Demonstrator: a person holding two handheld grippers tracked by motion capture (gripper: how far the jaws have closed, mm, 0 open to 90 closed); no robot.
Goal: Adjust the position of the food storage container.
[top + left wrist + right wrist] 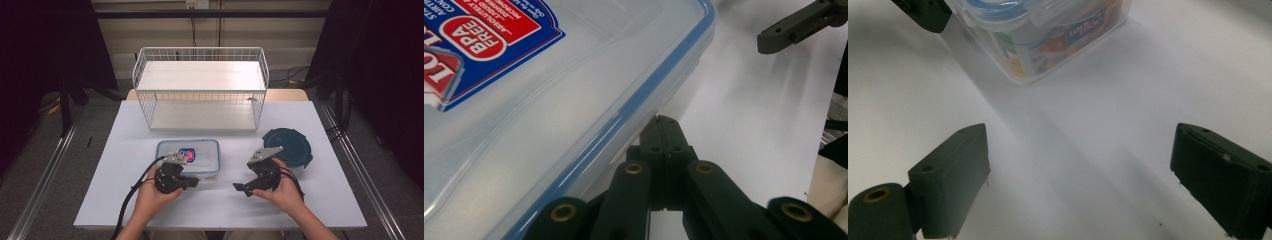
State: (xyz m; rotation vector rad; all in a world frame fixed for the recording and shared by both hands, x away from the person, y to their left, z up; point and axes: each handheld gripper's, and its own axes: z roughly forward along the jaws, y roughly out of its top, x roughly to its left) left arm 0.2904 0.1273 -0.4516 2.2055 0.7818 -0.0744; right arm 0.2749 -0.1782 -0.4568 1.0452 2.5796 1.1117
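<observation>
**Closed left claw at container's edge**

White table (125,200), wire basket (200,87) at upper centre, dark round lid (295,145) right of centre. The clear lidded container (197,150) sits mid-frame. Left gripper (192,182), jaws together, noses under its blue-sealed rim. Right gripper (239,188) waits, jaws apart. Judged step: approach; next calls for working the lid latch.

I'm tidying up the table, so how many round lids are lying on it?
1. The dark round lid lies flat on the table, right of the clear food box and just beyond the right gripper. None looks hidden.
</observation>
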